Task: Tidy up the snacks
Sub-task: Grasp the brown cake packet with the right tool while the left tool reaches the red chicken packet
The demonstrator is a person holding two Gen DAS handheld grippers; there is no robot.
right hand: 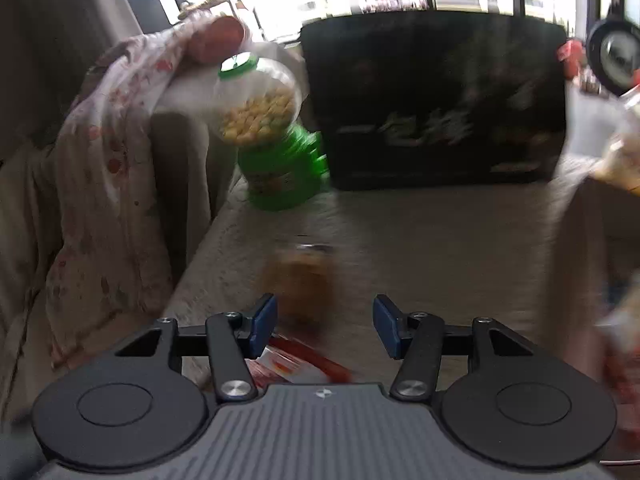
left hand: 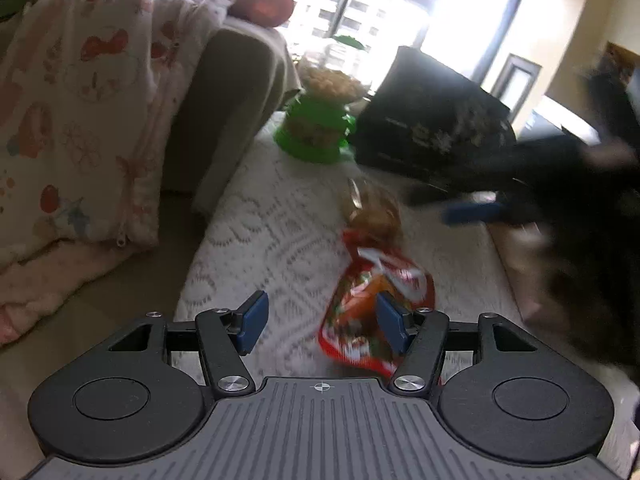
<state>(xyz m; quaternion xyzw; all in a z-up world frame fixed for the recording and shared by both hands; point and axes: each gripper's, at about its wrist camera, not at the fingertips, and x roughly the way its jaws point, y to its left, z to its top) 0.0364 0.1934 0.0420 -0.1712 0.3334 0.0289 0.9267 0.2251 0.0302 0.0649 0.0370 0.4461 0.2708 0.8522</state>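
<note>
A red snack packet (left hand: 374, 316) lies on the white lace tablecloth (left hand: 264, 248), partly behind the right finger of my open, empty left gripper (left hand: 322, 322). A clear bag of brown snacks (left hand: 372, 212) lies just beyond it. My right gripper (left hand: 476, 212) shows blurred at the right of the left wrist view. In the right wrist view my right gripper (right hand: 325, 326) is open and empty above the table, with the brown snack bag (right hand: 302, 276) just ahead and the red packet (right hand: 296, 362) under its left finger.
A green-based jar of yellow snacks (left hand: 320, 120) (right hand: 272, 136) stands at the table's far left. A black box (left hand: 432, 124) (right hand: 436, 100) stands behind. A sofa with a floral blanket (left hand: 80, 92) lies to the left. More snack bags (right hand: 620, 152) are at the right.
</note>
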